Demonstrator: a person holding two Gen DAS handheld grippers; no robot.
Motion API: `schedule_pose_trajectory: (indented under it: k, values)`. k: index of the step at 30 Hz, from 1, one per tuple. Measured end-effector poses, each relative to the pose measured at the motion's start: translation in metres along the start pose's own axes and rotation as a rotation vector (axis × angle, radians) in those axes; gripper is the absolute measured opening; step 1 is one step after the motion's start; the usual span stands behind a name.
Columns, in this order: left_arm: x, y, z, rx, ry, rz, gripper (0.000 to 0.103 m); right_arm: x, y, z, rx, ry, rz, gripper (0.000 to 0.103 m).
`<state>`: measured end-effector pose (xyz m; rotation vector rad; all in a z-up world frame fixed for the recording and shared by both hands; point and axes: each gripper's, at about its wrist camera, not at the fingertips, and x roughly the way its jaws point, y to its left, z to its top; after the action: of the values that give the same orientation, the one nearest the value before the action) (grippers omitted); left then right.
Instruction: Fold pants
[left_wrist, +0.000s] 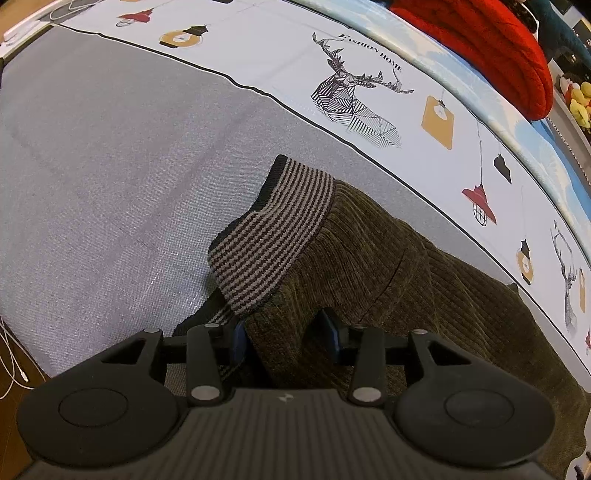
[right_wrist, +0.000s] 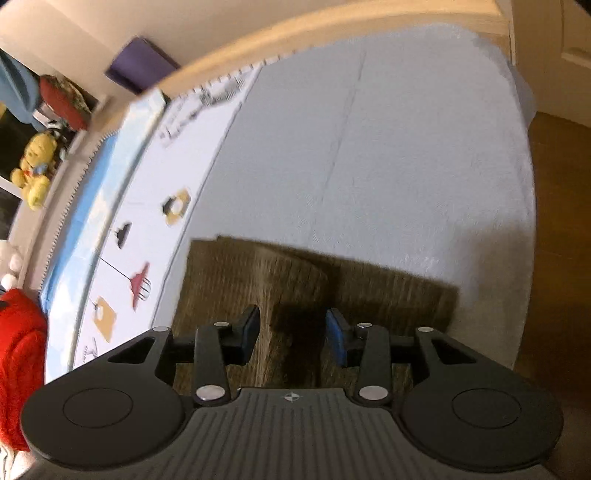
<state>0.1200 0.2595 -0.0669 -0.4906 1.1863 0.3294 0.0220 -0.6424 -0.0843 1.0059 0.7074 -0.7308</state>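
Lying folded on grey bed (left_wrist: 92, 166), pants (left_wrist: 388, 266) show striped cuff (left_wrist: 273, 236) at 12 of L tongs (left_wrist: 286, 334); L & R tongs (right_wrist: 291, 334) open, pads clear of cloth.

The left gripper (left_wrist: 286, 338) is a matte black plastic tool with a ribbed dark grey top plate that bears a small pale emblem at its far edge. Two round black housings, each with a smooth circular cap, flank the plate. From them run black link bars joined by flat silver rivets, and triangular cut-outs open the outer arms. Its fingers (left_wrist: 239, 339) are short black blocks faced with blue pads. The right gripper (right_wrist: 291, 338) has the same build: ribbed grey plate, small round emblem, silver rivets, and blue-padded black fingers (right_wrist: 337, 341).
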Motion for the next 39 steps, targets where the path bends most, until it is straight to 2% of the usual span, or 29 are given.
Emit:
schedule_pose_trajectory:
  k: [2,4,9,12,18,21,22,23,24,25,26,31,33,36,39]
  values:
    - [0.000,-0.001,0.000,0.004,-0.002,0.005,0.046,0.003,0.003,-0.004,-0.099,0.038,-0.099,0.042]
    - [0.000,-0.003,0.000,0.009,-0.003,0.009,0.048,0.016,0.011,-0.009,-0.152,0.100,-0.130,0.042]
    - [0.001,-0.007,-0.001,0.023,-0.006,0.022,0.049,0.039,0.023,-0.012,-0.170,0.131,-0.034,0.042]
    - [0.001,-0.007,-0.002,0.027,-0.007,0.018,0.049,0.050,0.024,-0.013,-0.134,0.149,0.012,0.045]
    - [0.001,-0.003,-0.001,0.024,-0.002,0.000,0.049,0.049,0.033,-0.020,-0.172,0.125,0.008,0.056]
    - [0.001,-0.002,0.000,0.021,0.000,0.001,0.049,0.055,0.037,-0.020,-0.181,0.121,0.009,0.057]
    - [0.001,-0.003,0.000,0.022,-0.001,0.002,0.049,0.055,0.037,-0.020,-0.180,0.118,0.011,0.052]
    - [0.001,-0.003,0.000,0.024,-0.003,0.003,0.049,0.053,0.037,-0.019,-0.176,0.117,0.032,0.035]
    - [0.001,-0.003,0.000,0.025,-0.004,0.003,0.049,0.049,0.036,-0.019,-0.171,0.115,0.054,0.026]
    - [0.001,-0.003,-0.001,0.025,-0.006,0.007,0.047,0.042,0.036,-0.018,-0.177,0.093,0.059,0.012]
    - [0.000,-0.002,-0.001,0.026,-0.007,0.011,0.043,0.033,0.037,-0.017,-0.195,0.058,0.055,0.006]
    - [-0.006,0.001,-0.004,0.029,-0.027,0.001,0.026,-0.017,0.041,-0.009,-0.248,-0.102,0.127,0.002]
    - [-0.011,0.001,-0.006,0.046,-0.043,-0.012,0.020,-0.036,0.029,-0.006,-0.199,-0.136,0.115,0.002]
    - [-0.023,0.002,-0.011,0.087,-0.067,-0.061,0.016,-0.048,0.004,-0.002,-0.121,-0.128,0.030,0.002]
    - [-0.027,0.004,-0.020,0.156,-0.042,-0.073,0.015,-0.036,-0.019,0.001,-0.076,-0.050,-0.078,0.002]
